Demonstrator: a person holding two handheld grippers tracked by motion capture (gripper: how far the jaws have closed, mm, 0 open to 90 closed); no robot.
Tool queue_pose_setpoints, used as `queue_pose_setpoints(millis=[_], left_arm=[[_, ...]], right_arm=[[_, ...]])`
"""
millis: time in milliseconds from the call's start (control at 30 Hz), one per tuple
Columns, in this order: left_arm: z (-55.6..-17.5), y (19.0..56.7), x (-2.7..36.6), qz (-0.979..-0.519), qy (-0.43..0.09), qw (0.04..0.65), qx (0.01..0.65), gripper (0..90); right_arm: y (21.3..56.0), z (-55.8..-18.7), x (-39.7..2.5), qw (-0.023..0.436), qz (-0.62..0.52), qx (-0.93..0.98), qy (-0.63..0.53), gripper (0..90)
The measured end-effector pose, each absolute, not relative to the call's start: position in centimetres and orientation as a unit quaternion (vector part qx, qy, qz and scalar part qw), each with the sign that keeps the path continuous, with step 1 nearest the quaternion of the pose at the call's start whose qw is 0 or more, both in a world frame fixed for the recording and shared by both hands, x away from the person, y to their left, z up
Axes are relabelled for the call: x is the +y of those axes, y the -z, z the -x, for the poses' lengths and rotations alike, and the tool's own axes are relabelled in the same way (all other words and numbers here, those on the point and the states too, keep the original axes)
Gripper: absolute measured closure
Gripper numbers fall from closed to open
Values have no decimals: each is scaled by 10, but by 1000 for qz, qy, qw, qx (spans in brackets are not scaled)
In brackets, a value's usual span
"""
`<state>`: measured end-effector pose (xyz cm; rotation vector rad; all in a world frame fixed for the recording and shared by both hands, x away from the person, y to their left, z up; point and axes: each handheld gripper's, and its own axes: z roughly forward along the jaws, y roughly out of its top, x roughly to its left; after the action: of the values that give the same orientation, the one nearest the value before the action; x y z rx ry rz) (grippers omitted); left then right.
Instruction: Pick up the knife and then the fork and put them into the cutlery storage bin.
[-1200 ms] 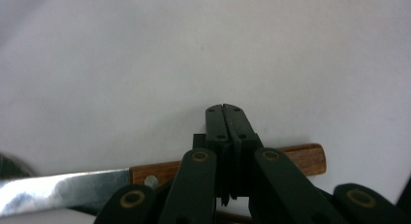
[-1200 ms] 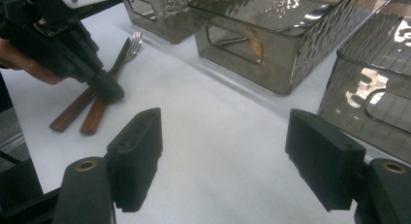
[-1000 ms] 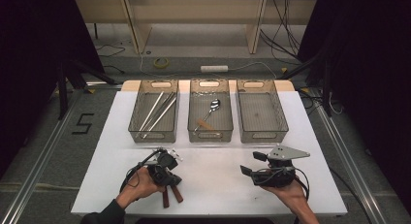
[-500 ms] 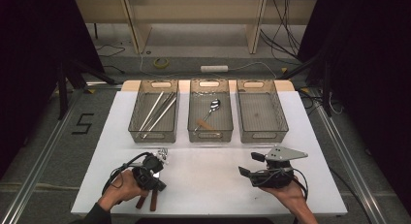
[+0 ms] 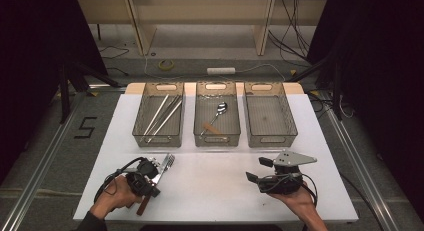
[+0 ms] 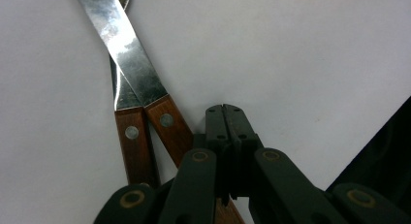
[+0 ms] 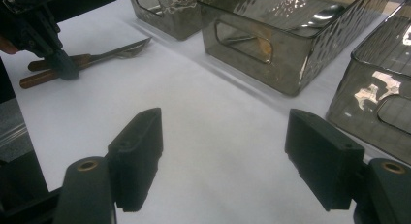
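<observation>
High view: left gripper [image 5: 151,179] over knife and fork [image 5: 161,169] at table's [image 5: 210,191] near-left.
Left gripper view: jaws closed, empty, beside the handles [image 6: 167,128]; I'd reopen, straddle one.
Right gripper view: right gripper [image 7: 225,151] wide open, idle.

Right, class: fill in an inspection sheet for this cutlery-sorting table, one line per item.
Surface: white table, bare across the middle.
Job's things: two wooden-handled pieces lie crossed at the front left. Left bin holds long metal pieces, middle bin a spoon, right bin nothing seen.
Clutter: nothing seen.
Grippers: left gripper jaws shut, down beside the handles; right gripper open over bare table.
Cables: left gripper's cable loops by the hand; loose floor cables beyond the table.
Surroundings: power strip, tape roll, floor marking 5.
</observation>
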<state>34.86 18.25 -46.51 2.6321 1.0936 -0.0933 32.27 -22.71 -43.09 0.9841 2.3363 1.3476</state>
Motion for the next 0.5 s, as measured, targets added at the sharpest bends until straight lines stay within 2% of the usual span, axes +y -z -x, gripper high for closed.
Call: queue_pose_setpoints(millis=[433,500], left_arm=[[-348,463,187,-908,24,143,393,887],[-347,461,187,-905,23,149,397,842]], right_arm=[[431,-323,-227,133,-340,805,-468,307],[431,-323,-227,133,-341,805,-468,306]])
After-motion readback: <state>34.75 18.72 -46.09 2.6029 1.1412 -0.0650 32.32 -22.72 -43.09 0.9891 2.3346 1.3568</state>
